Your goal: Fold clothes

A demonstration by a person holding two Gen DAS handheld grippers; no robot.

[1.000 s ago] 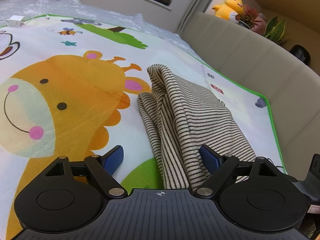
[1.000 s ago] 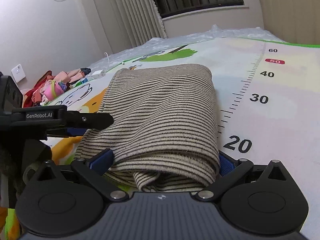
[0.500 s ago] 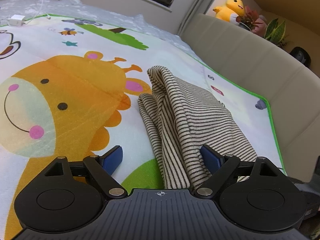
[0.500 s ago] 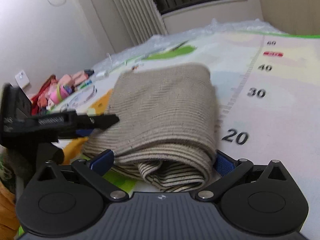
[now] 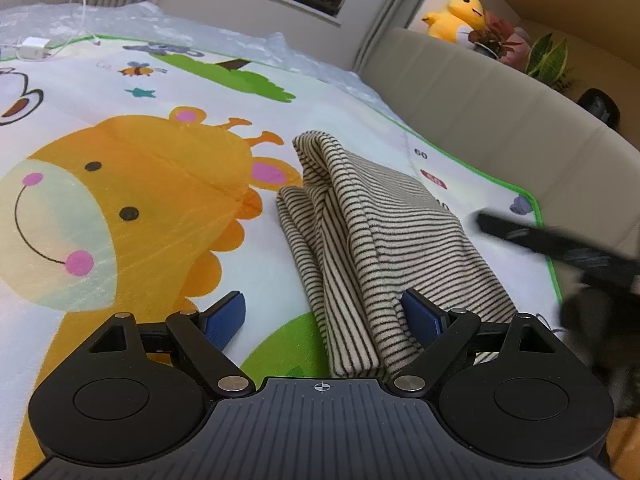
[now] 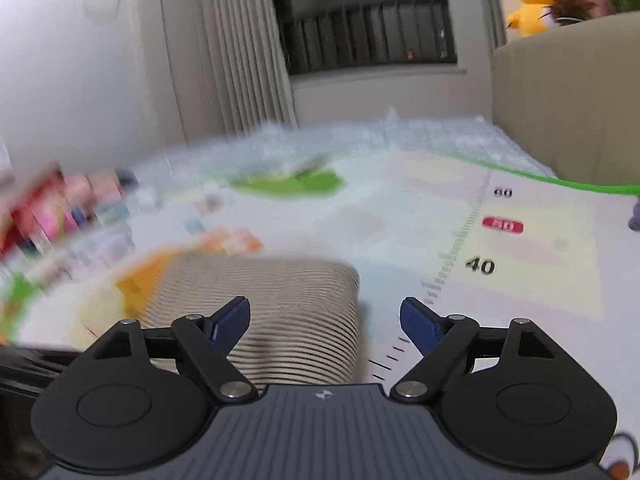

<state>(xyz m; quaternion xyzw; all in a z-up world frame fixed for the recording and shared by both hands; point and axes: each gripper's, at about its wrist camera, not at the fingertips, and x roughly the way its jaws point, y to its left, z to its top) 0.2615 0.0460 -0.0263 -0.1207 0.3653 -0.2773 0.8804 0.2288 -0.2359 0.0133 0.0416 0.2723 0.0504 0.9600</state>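
Note:
A beige garment with dark stripes [image 5: 384, 232] lies folded into a thick stack on the play mat [image 5: 132, 92]. My left gripper [image 5: 322, 316] is open and low over the stack's near end; its right pad rests against the cloth and its left pad stands over bare mat. In the right wrist view, which is blurred, my right gripper [image 6: 326, 322] hovers above the same garment [image 6: 280, 300]. Its jaws are closing with nothing pinched between them. One blurred black finger [image 5: 520, 236] of the right gripper shows at the right of the left wrist view.
A beige padded wall [image 5: 480, 100] borders the mat on the right, with a yellow plush duck [image 5: 456, 16] and plants on top. A white charger with cable [image 5: 34, 46] lies at the far left. Colourful clothes [image 6: 52, 216] are heaped at the mat's left edge.
The right gripper has lifted up and off the folded garment, and its jaws have narrowed. Its finger has come into the left wrist view. The left gripper has stayed put.

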